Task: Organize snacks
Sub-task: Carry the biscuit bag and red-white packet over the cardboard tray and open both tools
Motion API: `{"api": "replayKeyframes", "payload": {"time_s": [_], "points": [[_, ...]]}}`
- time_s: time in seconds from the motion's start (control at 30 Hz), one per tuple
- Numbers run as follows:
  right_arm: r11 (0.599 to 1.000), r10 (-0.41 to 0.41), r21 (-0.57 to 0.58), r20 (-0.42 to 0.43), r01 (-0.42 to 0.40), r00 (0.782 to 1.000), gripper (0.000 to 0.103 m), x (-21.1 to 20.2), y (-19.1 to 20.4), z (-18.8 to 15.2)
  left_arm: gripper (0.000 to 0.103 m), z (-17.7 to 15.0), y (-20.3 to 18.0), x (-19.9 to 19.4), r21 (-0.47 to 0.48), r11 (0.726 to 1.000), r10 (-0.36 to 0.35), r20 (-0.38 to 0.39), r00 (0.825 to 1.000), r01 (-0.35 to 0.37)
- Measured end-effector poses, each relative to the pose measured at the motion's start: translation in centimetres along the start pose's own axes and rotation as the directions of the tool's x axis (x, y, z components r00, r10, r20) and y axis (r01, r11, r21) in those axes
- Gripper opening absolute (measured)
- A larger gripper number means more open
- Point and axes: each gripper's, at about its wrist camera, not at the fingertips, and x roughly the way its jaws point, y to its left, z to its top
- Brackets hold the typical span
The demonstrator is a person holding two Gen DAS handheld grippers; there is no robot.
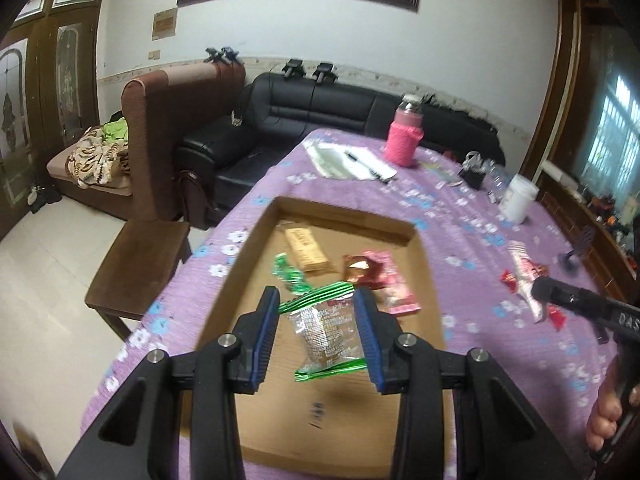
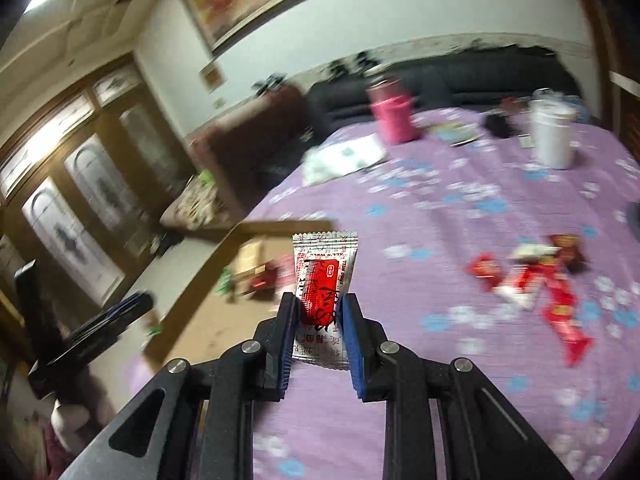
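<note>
My left gripper (image 1: 316, 300) hangs over the shallow cardboard box (image 1: 256, 240). A clear snack pack with green ends (image 1: 326, 332) lies between its fingers, which stand apart from it. The box holds a tan bar (image 1: 308, 250), a green wrapper (image 1: 290, 274) and red and pink packets (image 1: 380, 280). My right gripper (image 2: 318, 300) is shut on a red and white sachet (image 2: 322, 280), held upright above the purple cloth beside the box (image 2: 192, 292). A heap of red and white snacks (image 2: 536, 284) lies on the cloth to its right; it also shows in the left wrist view (image 1: 528, 280).
A pink bottle (image 1: 404, 136), papers with a pen (image 1: 352, 162), a white tub (image 1: 518, 198) and a small black object (image 1: 474, 172) stand at the table's far end. A wooden chair (image 1: 140, 268) and sofas (image 1: 304, 120) stand to the left.
</note>
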Motion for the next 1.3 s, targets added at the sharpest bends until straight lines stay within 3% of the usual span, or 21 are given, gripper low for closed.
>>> {"api": "replayKeyframes", "payload": {"time_s": [0.23, 0.5, 0.6, 0.83, 0.93, 1.03, 1.17, 1.3], "points": [[0.998, 0.055, -0.032, -0.189, -0.062, 0.980, 0.025, 9.9, 5.1, -0.5, 0.038, 0.8, 1.4, 4.8, 0.015, 0.999, 0.035, -0.095, 0.995, -0.034], [0.999, 0.042, -0.014, -0.281, -0.048, 0.959, 0.026, 15.5, 5.7, -1.4, 0.039, 0.2, 2.8, 7.7, -0.033, 0.999, 0.033, -0.161, 0.986, -0.039], [0.999, 0.026, -0.035, -0.288, -0.038, 0.957, 0.026, 16.6, 6.3, -1.5, 0.054, 0.2, 2.9, 7.3, -0.049, 0.998, 0.025, -0.156, 0.987, -0.032], [0.997, 0.024, -0.067, -0.276, -0.044, 0.961, 0.028, 16.0, 7.0, -1.8, 0.059, 0.3, 2.3, 4.7, -0.054, 0.998, 0.031, -0.100, 0.994, -0.037], [0.995, 0.024, -0.091, -0.251, -0.049, 0.968, 0.028, 14.6, 7.2, -1.9, 0.071, 0.3, 1.8, 2.5, -0.055, 0.997, 0.052, -0.060, 0.997, -0.055], [0.994, 0.022, -0.101, -0.227, -0.046, 0.974, 0.027, 12.9, 7.4, -2.0, 0.074, 0.1, 1.2, 0.2, -0.050, 0.996, 0.076, -0.011, 0.997, -0.076], [0.994, 0.025, -0.102, -0.175, -0.043, 0.984, 0.027, 10.0, 6.9, -2.0, 0.080, 0.1, -0.1, -2.6, -0.054, 0.992, 0.119, 0.040, 0.992, -0.117], [0.997, 0.017, -0.077, -0.120, -0.026, 0.993, 0.027, 6.8, 5.5, -2.4, 0.084, -0.2, -2.7, -5.3, -0.020, 0.982, 0.187, 0.115, 0.976, -0.186]]}}
